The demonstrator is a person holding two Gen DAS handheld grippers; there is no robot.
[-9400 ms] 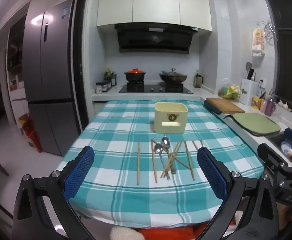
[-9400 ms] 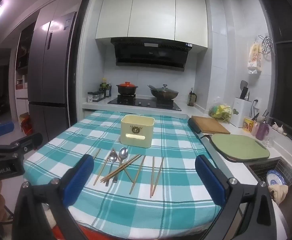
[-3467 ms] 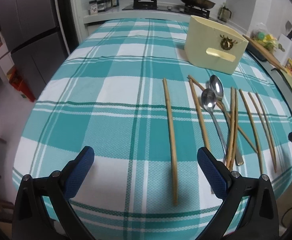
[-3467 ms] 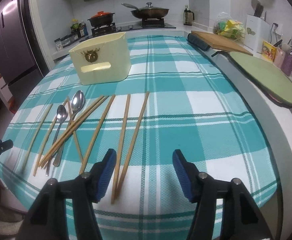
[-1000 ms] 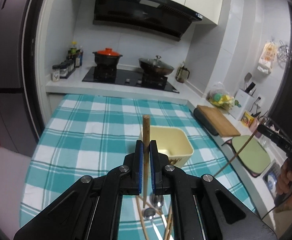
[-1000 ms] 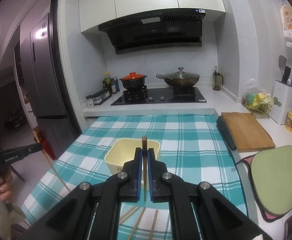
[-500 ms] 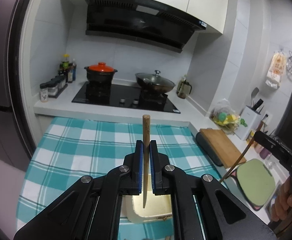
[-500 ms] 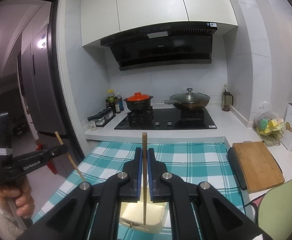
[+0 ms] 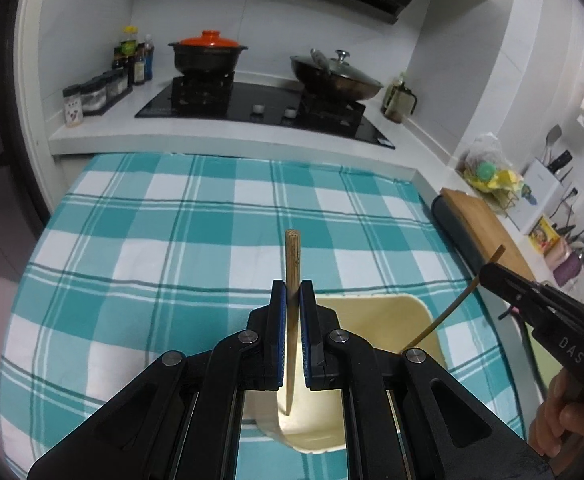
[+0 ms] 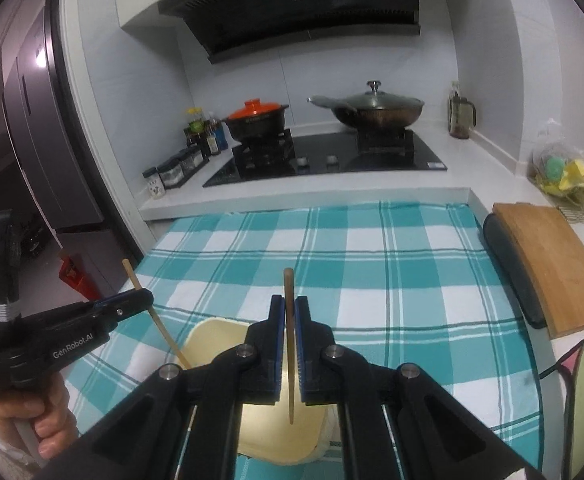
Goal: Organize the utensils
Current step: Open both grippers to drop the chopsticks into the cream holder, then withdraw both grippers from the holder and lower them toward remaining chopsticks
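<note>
Since half a second ago, we have swung both grippers down over the cream holder [image 9: 375, 344]. Our left gripper [image 9: 292, 312] clamps one chopstick [image 9: 292, 280], our right gripper [image 10: 290, 328] another chopstick [image 10: 289, 320], tips inside. Released askew, either could clip the rim and fall out onto the tablecloth [image 9: 172, 240].

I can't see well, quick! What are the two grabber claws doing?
Left gripper: closed on a chopstick over the cream bin.
Right gripper: closed on another chopstick, same bin.
</note>
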